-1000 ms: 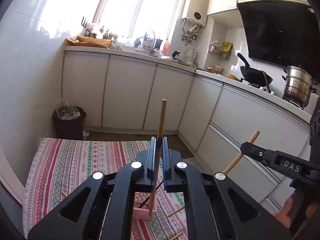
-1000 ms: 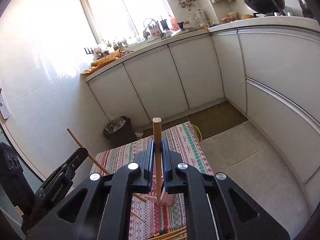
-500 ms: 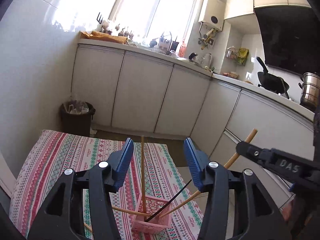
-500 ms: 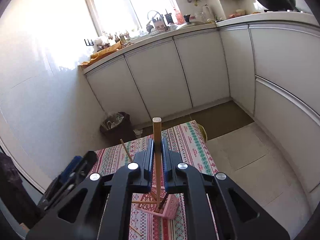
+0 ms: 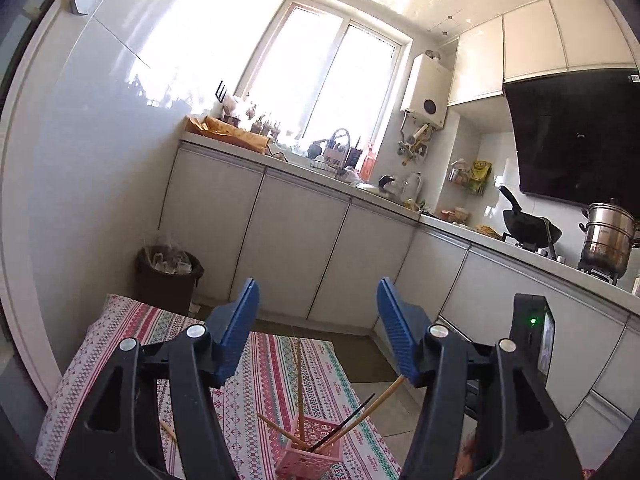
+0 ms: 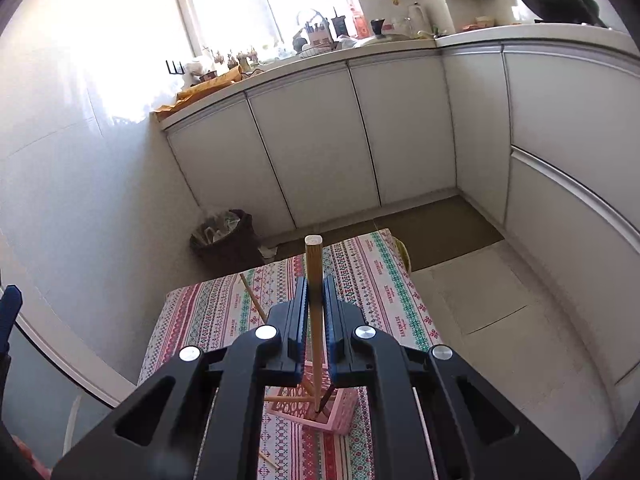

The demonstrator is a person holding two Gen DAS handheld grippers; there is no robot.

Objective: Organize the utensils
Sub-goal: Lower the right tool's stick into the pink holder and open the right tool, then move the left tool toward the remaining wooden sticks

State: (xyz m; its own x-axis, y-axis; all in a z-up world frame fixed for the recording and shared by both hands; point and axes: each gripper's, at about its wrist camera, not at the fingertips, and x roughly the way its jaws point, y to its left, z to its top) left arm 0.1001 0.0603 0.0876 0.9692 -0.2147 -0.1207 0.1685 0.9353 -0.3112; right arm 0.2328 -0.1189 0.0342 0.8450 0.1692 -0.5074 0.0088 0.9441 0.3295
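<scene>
- My right gripper (image 6: pixel 316 312) is clamped on a wooden chopstick (image 6: pixel 314 280), pads pressed to both sides of its shaft.
- The chopstick stands nearly upright in my grip: its blunt square end sticks up above the jaws, and its thin tip points down into the pink basket (image 6: pixel 340 412).
- This is the relation my next move turns on: the tip sits right at the basket's open top, seemingly just inside the rim, so the stick's long axis already lines up with the opening almost straight below my jaws.
- The basket stands on the patterned tablecloth (image 6: pixel 380 280), with other chopsticks leaning out of it at angles; one pale stick (image 6: pixel 252 296) slants up to the left, close to my line of descent.
- My left gripper (image 5: pixel 318 332) has its jaws spreading apart, with nothing pressed between them. Through the gap I see the same basket (image 5: pixel 308 456) below and ahead, holding a near-upright stick (image 5: pixel 299 384), a dark one (image 5: pixel 348 420) and a light one leaning right.
- I judge the right hand is the one that matters now: it only needs to let go, or ease slightly lower first, so the stick drops in rather than tipping over the rim.
- A loose stick (image 5: pixel 168 430) lies on the cloth near my left fingers, likely my next pick.
</scene>
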